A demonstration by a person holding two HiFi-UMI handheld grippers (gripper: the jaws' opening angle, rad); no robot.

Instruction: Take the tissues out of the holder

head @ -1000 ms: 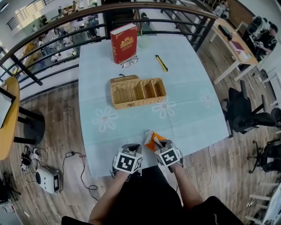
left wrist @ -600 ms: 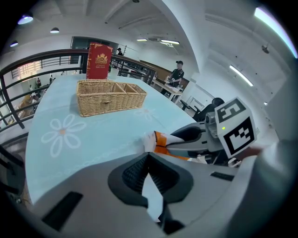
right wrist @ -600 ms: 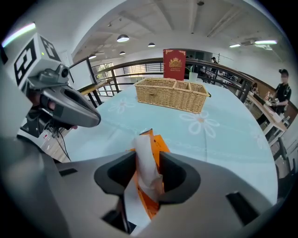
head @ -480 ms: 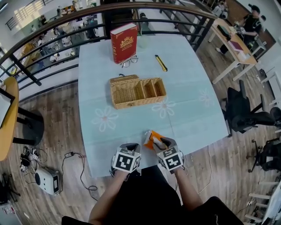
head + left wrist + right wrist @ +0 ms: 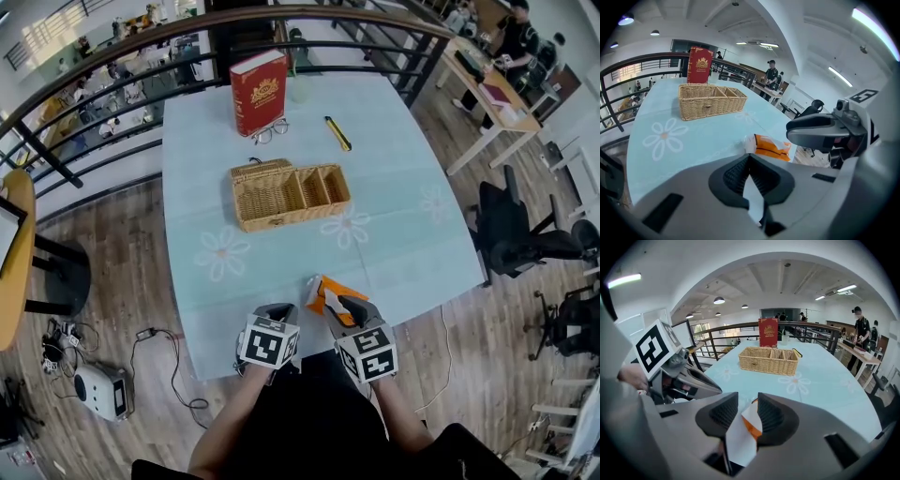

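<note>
Left gripper [image 5: 749, 159]: jaws pressed together, pinching a white tissue strip [image 5: 753, 201] that runs from the pads back toward the camera.

Right gripper [image 5: 747, 408]: jaws spread, pads not pressing. A white sheet [image 5: 740, 439] lies loose in the gap, closer to the left-hand pad. An orange corner of the tissue pack [image 5: 326, 294] shows between the pads just beyond it. I cannot tell whether this sheet and the strip in my left jaws are one piece.

The tissue pack, orange and white, lies on the desk [image 5: 394, 216] at its near edge, just ahead of my right jaws and slightly right of my left ones. Both grippers sit side by side at that edge, near each other.

Mid-desk, well apart from the pack: a wicker basket [image 5: 281, 217] with several compartments. Behind it, at the far edge: a red book [image 5: 258, 92] standing upright, glasses [image 5: 270, 134] just in front of the book, and a yellow tool [image 5: 337, 133] lying to their right.
</note>
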